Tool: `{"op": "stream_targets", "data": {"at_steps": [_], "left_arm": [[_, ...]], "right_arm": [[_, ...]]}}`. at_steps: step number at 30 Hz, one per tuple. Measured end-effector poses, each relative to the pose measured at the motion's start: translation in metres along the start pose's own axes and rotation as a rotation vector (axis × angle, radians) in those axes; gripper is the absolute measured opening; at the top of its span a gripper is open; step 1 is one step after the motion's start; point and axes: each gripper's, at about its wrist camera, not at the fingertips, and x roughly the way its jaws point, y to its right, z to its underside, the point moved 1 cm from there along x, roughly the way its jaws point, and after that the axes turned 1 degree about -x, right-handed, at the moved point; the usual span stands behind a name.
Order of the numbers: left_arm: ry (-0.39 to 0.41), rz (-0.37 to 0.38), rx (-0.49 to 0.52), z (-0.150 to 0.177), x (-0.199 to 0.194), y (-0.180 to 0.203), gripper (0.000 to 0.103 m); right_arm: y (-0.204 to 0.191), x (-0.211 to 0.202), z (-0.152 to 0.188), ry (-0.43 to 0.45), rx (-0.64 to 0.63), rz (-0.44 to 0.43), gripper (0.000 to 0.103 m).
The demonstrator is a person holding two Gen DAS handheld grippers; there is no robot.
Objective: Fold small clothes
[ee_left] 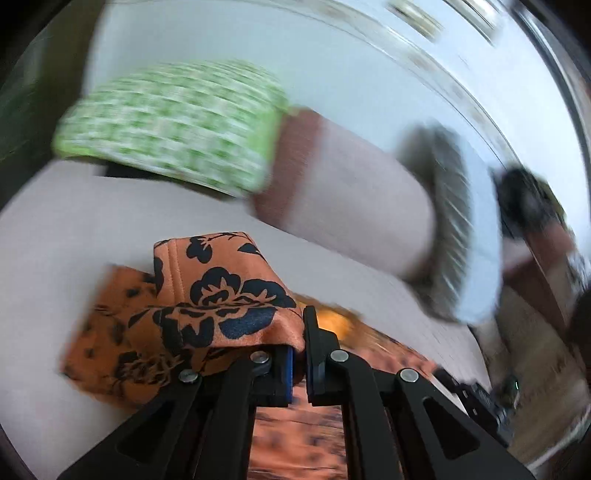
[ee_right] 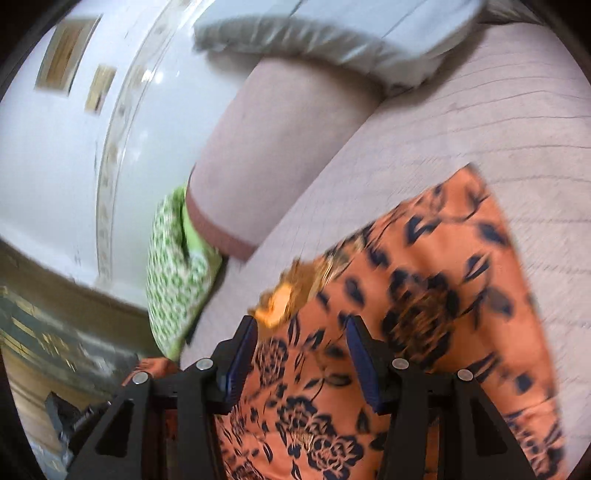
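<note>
An orange garment [ee_left: 221, 295] with a dark blue flower print lies on a pale sofa seat [ee_left: 48, 240]. My left gripper [ee_left: 301, 339] is shut on a fold of it. The lifted cloth drapes over the left finger and hides its tip. In the right wrist view the same garment [ee_right: 436, 266] spreads flat over the seat [ee_right: 498, 110], with a gold trimmed edge [ee_right: 291, 291] near the left fingertip. My right gripper [ee_right: 301, 325] hovers just above the cloth with its jaws apart and nothing pinched between the blue pads [ee_right: 364, 365].
A green and white patterned pillow [ee_left: 177, 122] [ee_right: 173, 266] leans at the sofa's end. The padded backrest [ee_left: 351, 192] [ee_right: 277, 147] runs behind the seat, with a white and grey cushion [ee_left: 472, 221] [ee_right: 332, 33] on it. A white wall [ee_right: 44, 166] and floor [ee_right: 33, 332] lie beyond.
</note>
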Motion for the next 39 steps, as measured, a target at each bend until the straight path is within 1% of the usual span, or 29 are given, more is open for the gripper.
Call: {"op": "stream_targets", "data": {"at_steps": [2,3,6,7,8,9,10,11,12,13,14,15,17,20,21,22,24,26,27,28,30,32,33,34,35,36,37,38,39], "left_arm": [[-0.048,0.035,0.038,0.019,0.021,0.039,0.004],[-0.087,0.072,0.049,0.030,0.036,0.060,0.004],[-0.207,0.170,0.085,0.057,0.067,0.103,0.006],[-0.229,0.187,0.098,0.062,0.070,0.109,0.020],[-0.241,0.210,0.109,0.066,0.071,0.113,0.041],[-0.220,0.240,0.109,0.068,0.065,0.111,0.049],[-0.171,0.251,0.098,0.068,0.053,0.105,0.061],[-0.116,0.242,0.082,0.067,0.040,0.096,0.068],[-0.053,0.218,0.056,0.065,0.027,0.081,0.070],[-0.019,0.197,0.039,0.062,0.022,0.071,0.074],[0.033,0.141,0.006,0.062,0.011,0.050,0.076],[0.051,0.093,-0.013,0.063,0.008,0.038,0.076],[0.049,-0.016,-0.058,0.067,0.006,0.007,0.076],[0.014,-0.187,-0.120,0.078,0.011,-0.039,0.076],[-0.020,-0.256,-0.143,0.080,0.019,-0.053,0.076],[-0.043,-0.290,-0.161,0.082,0.027,-0.065,0.076],[-0.084,-0.335,-0.200,0.087,0.035,-0.086,0.076],[-0.111,-0.352,-0.233,0.088,0.037,-0.102,0.076],[-0.116,-0.355,-0.253,0.087,0.037,-0.110,0.076],[-0.114,-0.364,-0.271,0.086,0.035,-0.117,0.076],[-0.108,-0.369,-0.295,0.085,0.030,-0.125,0.076],[-0.110,-0.358,-0.300,0.085,0.029,-0.126,0.076],[-0.115,-0.355,-0.291,0.087,0.029,-0.124,0.076],[-0.121,-0.356,-0.278,0.087,0.030,-0.123,0.076],[-0.130,-0.362,-0.265,0.086,0.035,-0.121,0.076],[-0.140,-0.370,-0.253,0.088,0.036,-0.121,0.076],[-0.142,-0.373,-0.251,0.087,0.039,-0.119,0.076],[-0.140,-0.374,-0.251,0.086,0.042,-0.119,0.076],[-0.137,-0.375,-0.254,0.085,0.042,-0.119,0.076]], "right_arm": [[0.012,-0.012,-0.013,0.028,0.041,-0.011,0.053],[0.017,-0.017,-0.018,0.042,0.057,-0.014,0.053],[0.035,-0.035,-0.035,0.080,0.105,-0.027,0.054],[0.039,-0.039,-0.039,0.078,0.117,-0.033,0.055],[0.045,-0.042,-0.043,0.071,0.136,-0.045,0.055],[0.050,-0.045,-0.044,0.065,0.155,-0.053,0.057],[0.053,-0.046,-0.045,0.062,0.167,-0.057,0.063],[0.053,-0.047,-0.045,0.059,0.171,-0.059,0.065],[0.052,-0.047,-0.046,0.050,0.161,-0.059,0.068],[0.049,-0.046,-0.046,0.039,0.143,-0.058,0.070],[0.045,-0.044,-0.044,0.028,0.127,-0.056,0.070],[0.038,-0.039,-0.042,0.001,0.097,-0.053,0.071],[0.025,-0.026,-0.034,-0.049,0.047,-0.038,0.071],[0.008,-0.012,-0.021,-0.109,-0.032,-0.002,0.071],[-0.005,-0.008,-0.014,-0.120,-0.098,0.032,0.071],[-0.017,-0.005,-0.007,-0.125,-0.168,0.065,0.071],[-0.040,-0.001,0.010,-0.143,-0.314,0.116,0.071],[-0.069,0.010,0.036,-0.179,-0.511,0.177,0.072],[-0.076,0.014,0.046,-0.190,-0.561,0.192,0.073],[-0.085,0.022,0.060,-0.200,-0.632,0.227,0.073],[-0.090,0.035,0.076,-0.196,-0.699,0.302,0.073],[-0.088,0.056,0.089,-0.188,-0.774,0.435,0.073],[-0.085,0.061,0.091,-0.180,-0.786,0.458,0.072],[-0.077,0.068,0.089,-0.166,-0.775,0.470,0.066],[-0.070,0.071,0.085,-0.166,-0.747,0.470,0.050],[-0.062,0.070,0.077,-0.167,-0.700,0.459,0.012],[-0.053,0.064,0.068,-0.170,-0.644,0.439,0.008],[-0.047,0.057,0.056,-0.157,-0.572,0.400,0.008],[-0.041,0.043,0.044,-0.124,-0.500,0.367,0.008]]}}
